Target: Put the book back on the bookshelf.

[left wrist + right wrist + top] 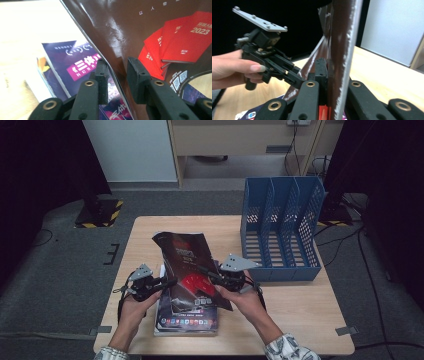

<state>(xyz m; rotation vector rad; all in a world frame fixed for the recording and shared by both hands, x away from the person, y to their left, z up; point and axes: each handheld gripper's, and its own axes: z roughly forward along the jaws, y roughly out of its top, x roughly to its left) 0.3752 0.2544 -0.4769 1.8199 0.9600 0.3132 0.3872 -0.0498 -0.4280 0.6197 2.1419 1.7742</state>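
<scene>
- A pale wooden bench (280, 315) stands on grey carpet, with dark curtains at both sides and a light cabinet at 12 o'clock.
- A dark brown magazine (190, 265) with red 2023 books printed on its cover is lifted off the bench near the middle, tilted, its top edge toward 11 o'clock.
- The right tool (212, 274) is pressed together on the magazine's edge at 3 o'clock; in the right gripper view its 2 black jaws pinch the sheet, which rises upright between them.
- The left tool (170, 282) meets the magazine's other edge at 9 o'clock. In the left gripper view that edge (117, 75) runs between the 2 jaws: the left one sits against the back of the sheet, while a narrow gap shows beside the right one, so the pinch is not complete.
- Under the lifted magazine, at 6 o'clock, lies a stack of magazines (187, 320) flat on the bench, a purple cover (75, 62) on top.
- A blue file rack (280, 227) with 3 slots stands at 2 o'clock on the bench, well apart from the magazine.
- Patterned sleeves show at the bottom edge.
</scene>
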